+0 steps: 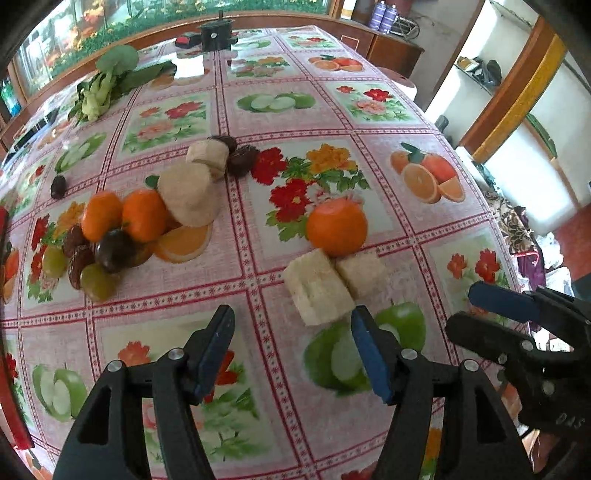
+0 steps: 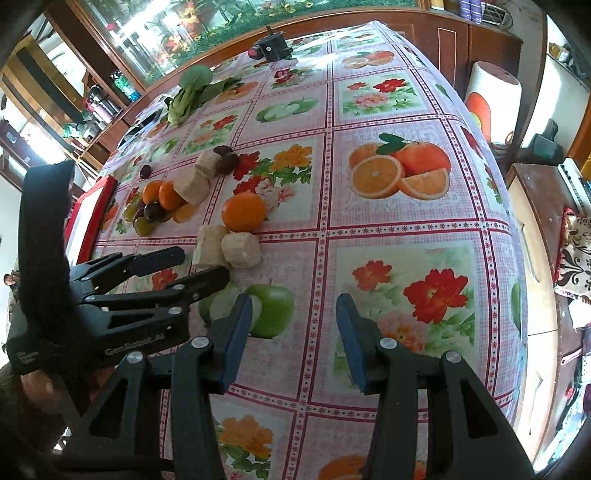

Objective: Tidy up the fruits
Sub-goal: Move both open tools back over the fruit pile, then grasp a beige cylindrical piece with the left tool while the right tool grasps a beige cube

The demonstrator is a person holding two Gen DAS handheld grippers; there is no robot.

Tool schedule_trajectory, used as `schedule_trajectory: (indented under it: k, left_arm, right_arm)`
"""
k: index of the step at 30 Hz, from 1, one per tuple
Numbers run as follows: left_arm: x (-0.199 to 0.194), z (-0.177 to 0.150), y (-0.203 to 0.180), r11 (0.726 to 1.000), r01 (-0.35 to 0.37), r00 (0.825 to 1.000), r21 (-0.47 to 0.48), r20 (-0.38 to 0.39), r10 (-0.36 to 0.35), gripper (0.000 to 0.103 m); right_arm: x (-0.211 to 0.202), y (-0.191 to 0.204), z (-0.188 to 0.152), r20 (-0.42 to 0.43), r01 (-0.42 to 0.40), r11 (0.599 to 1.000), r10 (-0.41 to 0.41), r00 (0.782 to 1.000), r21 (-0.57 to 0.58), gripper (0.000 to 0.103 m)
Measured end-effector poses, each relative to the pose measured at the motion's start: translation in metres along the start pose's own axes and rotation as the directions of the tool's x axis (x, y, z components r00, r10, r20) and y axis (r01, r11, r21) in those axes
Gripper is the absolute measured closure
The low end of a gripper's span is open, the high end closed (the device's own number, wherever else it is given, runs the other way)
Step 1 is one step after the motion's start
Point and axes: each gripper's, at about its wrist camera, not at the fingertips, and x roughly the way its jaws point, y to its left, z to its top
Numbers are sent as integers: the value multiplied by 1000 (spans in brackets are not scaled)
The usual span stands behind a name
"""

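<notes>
A loose orange (image 1: 337,227) lies mid-table, with two pale peeled chunks (image 1: 317,291) touching its near side. Further left is a pile: two oranges (image 1: 101,216), a big pale chunk (image 1: 188,194), dark round fruits (image 1: 114,251) and green ones (image 1: 98,282). My left gripper (image 1: 291,321) is open and empty, just short of the two chunks. My right gripper (image 2: 292,306) is open and empty too, over printed cloth to the right of the chunks (image 2: 240,249). Each gripper shows in the other's view: the right gripper (image 1: 465,308) and the left gripper (image 2: 203,264).
The tablecloth (image 1: 369,387) carries printed fruit and flowers that resemble real items. Behind the pile lie another pale chunk (image 1: 207,155), dark fruits (image 1: 242,160) and a lone dark fruit (image 1: 58,186). Leafy greens (image 1: 107,79) and a black device (image 1: 214,35) sit far back. A red-rimmed tray (image 2: 92,210) stands at the left edge.
</notes>
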Motion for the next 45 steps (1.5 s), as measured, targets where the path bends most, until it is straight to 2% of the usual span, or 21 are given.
schedule_trajectory:
  k: [4,6,9,12,14,15,18,22,24,29,34,37,39,45]
  left_arm:
    - [0,3,1,998,54,999,-41,1,-54,37]
    - [2,6,3,997,51,999,-58,13,-51,32]
    - [5,9,1,999,4,1000,-47,17,-3,31]
    - [7,8,1,997,-75,997,-12,8,75,32]
    - [6,5,8,991,-136,991,-18,5,136,32]
    - [4,4,14,989,-141,990,-33,7,141,32]
    - [-2,1,29,989,-117,993,-88,3,117,34]
    - [-6,2,33,993,-16,1000,-119,12,17,33]
    - [-3,4,26,997,5,1000,-77,20,-4,32]
    - [6,19,16,996,3,1000,87,28,-6,32]
    - [12,32,20,990,36,999,135,22,-39,33]
    - [14,38,19,985,73,997,156,18,-77,44]
    - [15,39,16,980,60,998,188,19,-65,59]
    - [7,27,20,981,50,998,190,23,-56,59]
  right_arm:
    - [-1,-4,0,-2,-16,1000,16,1000,-7,54]
    - [0,-7,0,-4,-22,1000,22,1000,-6,54]
    - [-1,-11,0,-5,-36,999,36,999,-2,54]
    - [-1,-12,1,-7,-49,999,49,999,-6,54]
    - [0,-10,2,-6,-59,998,58,998,-20,54]
    - [0,-8,4,-6,-64,998,63,998,-30,54]
    - [6,1,9,-15,-80,995,79,997,-60,54]
    - [12,12,14,-21,-80,993,78,997,-86,53]
    - [13,15,15,-20,-71,994,70,997,-83,53]
    - [11,10,12,-14,-44,998,44,999,-42,53]
    - [11,4,10,-11,-23,1000,23,1000,8,53]
    - [10,1,8,-13,-28,999,29,1000,34,53]
    - [10,1,7,-12,-25,999,25,1000,42,53]
    - [15,12,12,-10,-21,999,22,1000,24,53]
